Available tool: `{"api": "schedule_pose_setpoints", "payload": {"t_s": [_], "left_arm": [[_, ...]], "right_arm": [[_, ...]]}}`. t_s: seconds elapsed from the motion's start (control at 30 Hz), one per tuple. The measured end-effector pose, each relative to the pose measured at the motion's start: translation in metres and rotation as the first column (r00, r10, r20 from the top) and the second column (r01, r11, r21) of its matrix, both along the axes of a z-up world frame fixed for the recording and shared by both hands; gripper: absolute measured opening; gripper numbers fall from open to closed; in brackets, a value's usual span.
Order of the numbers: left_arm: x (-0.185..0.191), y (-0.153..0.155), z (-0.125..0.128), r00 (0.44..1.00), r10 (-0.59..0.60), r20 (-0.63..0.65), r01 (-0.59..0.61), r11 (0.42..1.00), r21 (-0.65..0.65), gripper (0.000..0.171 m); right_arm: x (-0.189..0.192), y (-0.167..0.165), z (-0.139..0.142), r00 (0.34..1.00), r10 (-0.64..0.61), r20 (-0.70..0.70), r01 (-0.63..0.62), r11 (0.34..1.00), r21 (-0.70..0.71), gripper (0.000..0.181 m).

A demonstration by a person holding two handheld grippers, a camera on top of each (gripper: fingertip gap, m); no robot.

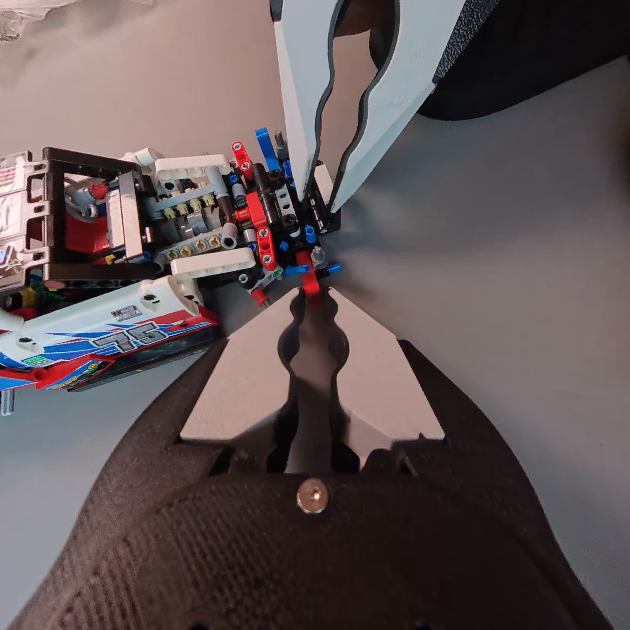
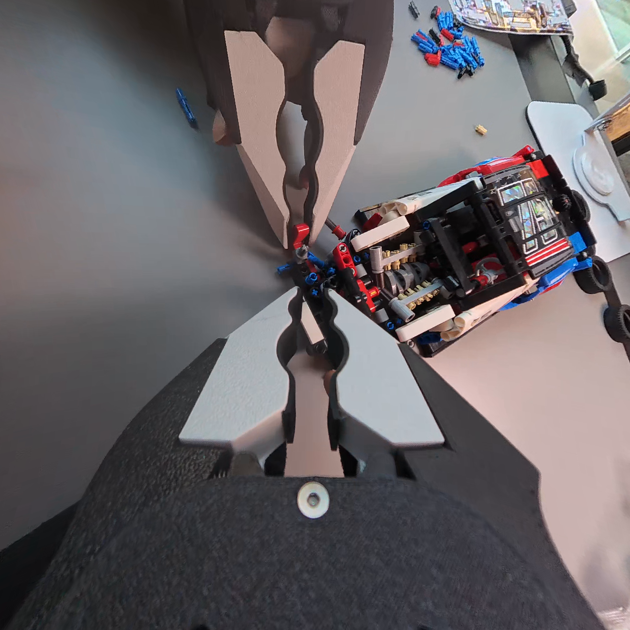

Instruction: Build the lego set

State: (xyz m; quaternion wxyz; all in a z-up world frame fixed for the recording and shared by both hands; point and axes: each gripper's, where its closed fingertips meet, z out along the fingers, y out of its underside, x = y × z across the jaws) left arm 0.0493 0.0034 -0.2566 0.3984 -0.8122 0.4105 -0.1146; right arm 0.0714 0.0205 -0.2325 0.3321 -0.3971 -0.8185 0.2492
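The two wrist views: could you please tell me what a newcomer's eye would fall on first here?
First, the half-built red, white and blue lego race car lying on the grey table, its engine parts exposed. At its open end the two meet: the left hand-held gripper pinches a small red curved lego piece, and the right hand-held gripper clamps the car's black end frame. A loose heap of blue and red lego pins lies at the far edge.

A grey table (image 2: 119,170) holds a white board (image 2: 559,136) near its edge, a printed sheet (image 2: 511,15) farther off.
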Motion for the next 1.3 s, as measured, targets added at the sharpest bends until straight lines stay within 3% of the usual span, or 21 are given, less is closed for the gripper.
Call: {"api": "schedule_pose_setpoints", "payload": {"t_s": [0.2, 0.33, 0.43, 0.67, 0.97, 1.3], "left_arm": [[-0.024, -0.001, 0.001, 0.998, 0.056, 0.022, -0.056, 0.998, -0.026, 0.008], [-0.027, -0.01, 0.01, 0.981, 0.091, 0.172, -0.063, 0.985, -0.16, 0.026], [-0.028, -0.008, 0.015, 0.954, 0.147, 0.262, -0.091, 0.973, -0.212, 0.026], [-0.043, 0.001, -0.002, 0.991, 0.132, 0.009, -0.131, 0.988, -0.079, 0.014], [-0.037, 0.006, -0.002, 0.995, 0.063, -0.074, -0.064, 0.998, -0.015, 0.011], [-0.032, 0.005, -0.003, 0.998, 0.051, -0.048, -0.053, 0.998, -0.037, 0.003]], "right_arm": [[-0.001, 0.002, -0.001, 0.999, -0.027, -0.026, 0.027, 1.0, -0.015, 0.011], [-0.005, -0.004, 0.001, 0.999, -0.015, -0.047, 0.013, 0.999, -0.042, 0.011], [-0.007, -0.004, 0.0, 0.998, -0.012, -0.054, 0.011, 1.0, -0.029, 0.011], [-0.006, 0.004, -0.004, 0.998, -0.037, -0.044, 0.036, 0.999, -0.014, 0.01], [-0.006, 0.009, -0.008, 0.998, -0.052, -0.043, 0.051, 0.998, -0.036, 0.013], [-0.004, 0.012, -0.008, 0.997, -0.063, -0.039, 0.061, 0.996, -0.07, 0.013]]}}
